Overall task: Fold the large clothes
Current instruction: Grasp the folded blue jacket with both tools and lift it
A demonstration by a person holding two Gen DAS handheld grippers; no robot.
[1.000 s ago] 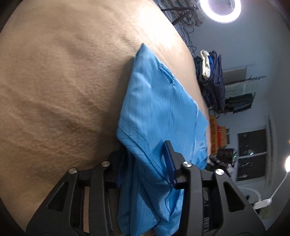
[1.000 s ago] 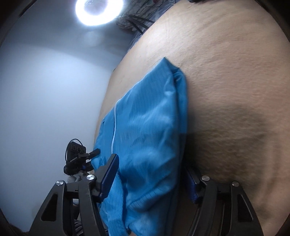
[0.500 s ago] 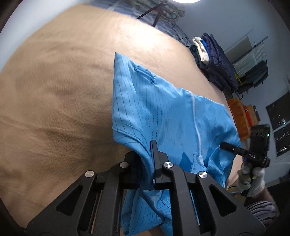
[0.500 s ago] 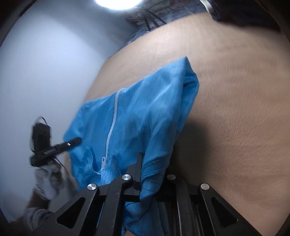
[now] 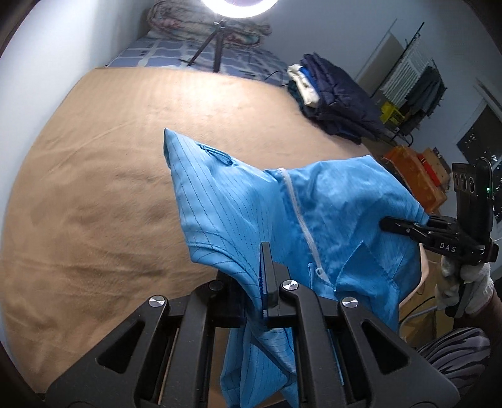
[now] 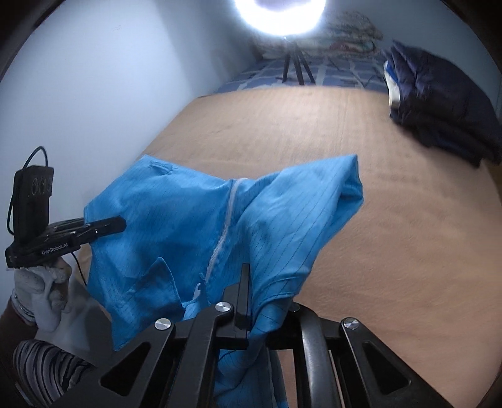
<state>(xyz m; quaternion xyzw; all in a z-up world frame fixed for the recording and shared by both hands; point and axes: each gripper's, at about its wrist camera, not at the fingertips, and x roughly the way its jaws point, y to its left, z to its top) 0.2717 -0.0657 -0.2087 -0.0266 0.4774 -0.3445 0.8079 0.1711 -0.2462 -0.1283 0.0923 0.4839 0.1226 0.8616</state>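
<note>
I see the bed (image 5: 94, 175) filling most of both views, spread with a tan blanket (image 6: 392, 251) that lies fairly smooth with shallow ripples. At its far end a blue checked sheet (image 5: 238, 59) shows, with a rolled floral quilt (image 5: 188, 18) against the pale wall and a ring light (image 6: 285, 15) on a tripod (image 5: 216, 47) glaring above.

A stack of dark folded clothes (image 6: 439, 106) sits at the bed's right edge. Only my left wrist view shows what lies beyond it: a clothes rack (image 5: 420, 78), orange crates (image 5: 414, 175) and a dark window (image 5: 480, 138).

The blue zip-front garment (image 5: 238, 207) hangs stretched between my two tools, lifted clear of the blanket near the front of the bed, its white zipper (image 6: 226, 226) running down the middle.

My left gripper (image 5: 262, 282) is clamped tight on one pinched edge of the cloth. My right gripper (image 6: 246, 301) is clamped on the opposite edge. Each view catches the other tool from the side, held in a white-gloved hand (image 6: 40, 292) with fabric in its tip.

A striped sleeve (image 5: 455, 354) shows at the lower corner.
</note>
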